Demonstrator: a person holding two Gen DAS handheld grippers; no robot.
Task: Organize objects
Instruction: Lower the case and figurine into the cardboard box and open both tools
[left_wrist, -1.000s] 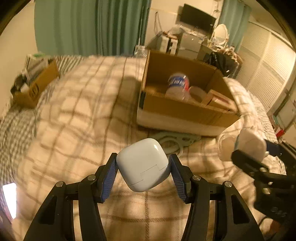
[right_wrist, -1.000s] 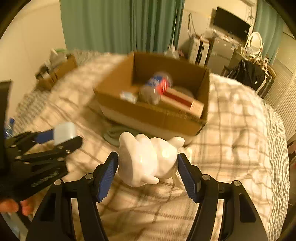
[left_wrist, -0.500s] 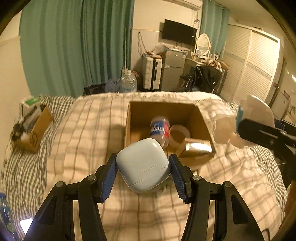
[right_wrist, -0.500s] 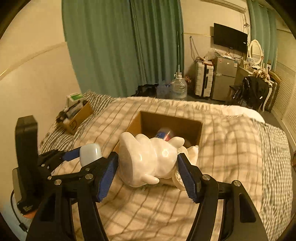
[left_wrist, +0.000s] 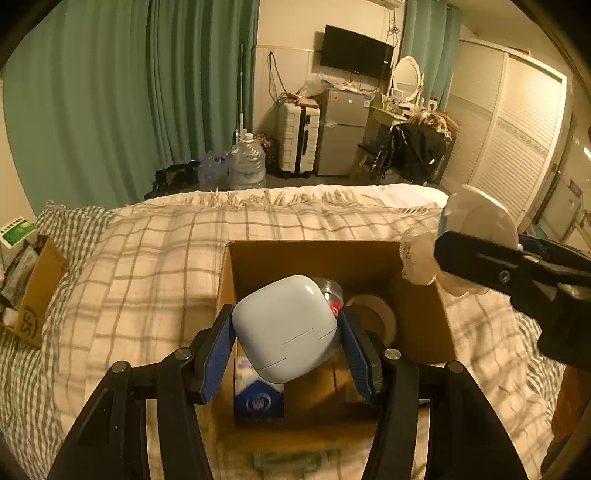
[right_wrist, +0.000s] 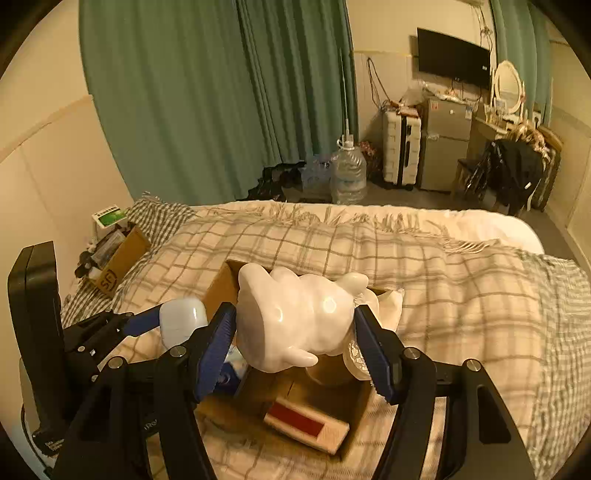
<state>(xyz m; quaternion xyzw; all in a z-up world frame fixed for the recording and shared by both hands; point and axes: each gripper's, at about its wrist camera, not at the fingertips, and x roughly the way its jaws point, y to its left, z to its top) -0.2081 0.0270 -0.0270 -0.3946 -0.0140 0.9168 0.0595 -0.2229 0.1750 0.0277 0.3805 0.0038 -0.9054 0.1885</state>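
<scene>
Both grippers now carried over cardboard box (left_wrist: 236, 280) at 12 o'clock: left gripper (left_wrist: 286, 328) clamps pale-blue case (left_wrist: 284, 328), right gripper (right_wrist: 295, 328) clamps white figurine (right_wrist: 295, 317); drop-off looks next.

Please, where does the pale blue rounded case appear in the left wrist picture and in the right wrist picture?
Left wrist view: the pale blue case sits at lower centre, clamped by the left gripper, above the open cardboard box.
Right wrist view: the same case is at the lower left, in the left gripper seen from the side, beside the white figurine.
Shared landmark: the large water jug on the floor beyond the bed.
</scene>
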